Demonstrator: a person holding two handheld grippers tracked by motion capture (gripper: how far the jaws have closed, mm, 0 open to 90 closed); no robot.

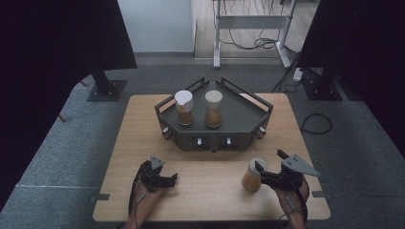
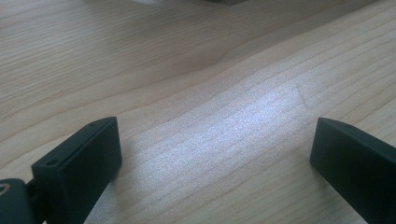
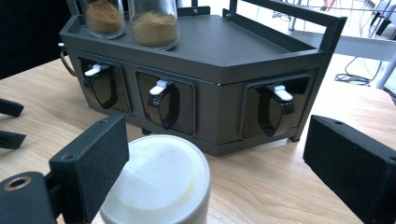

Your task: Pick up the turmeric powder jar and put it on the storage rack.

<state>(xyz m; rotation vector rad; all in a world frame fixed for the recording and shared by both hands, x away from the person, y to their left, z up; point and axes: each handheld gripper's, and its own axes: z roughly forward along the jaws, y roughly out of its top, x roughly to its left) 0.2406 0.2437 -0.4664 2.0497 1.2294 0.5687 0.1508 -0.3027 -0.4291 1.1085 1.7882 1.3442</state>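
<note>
I see my right gripper (image 1: 266,168) with its jaws spread wide around a jar (image 1: 252,175) of brown powder that stands on the wooden table (image 1: 143,143) near the front right. In the right gripper view the jar's white lid (image 3: 159,179) sits close against one black finger (image 3: 88,163), well apart from the other. My left gripper (image 2: 212,158) hovers released over bare wood. Two more jars (image 1: 184,108) stand on the dark rack (image 1: 239,119) behind.

Both grippers black: left gripper (image 1: 173,177) & right gripper (image 1: 269,161) each topped w/ grey triangular plate; blocky matte jaws, screw holes seen; thin cable along forearms.
</note>
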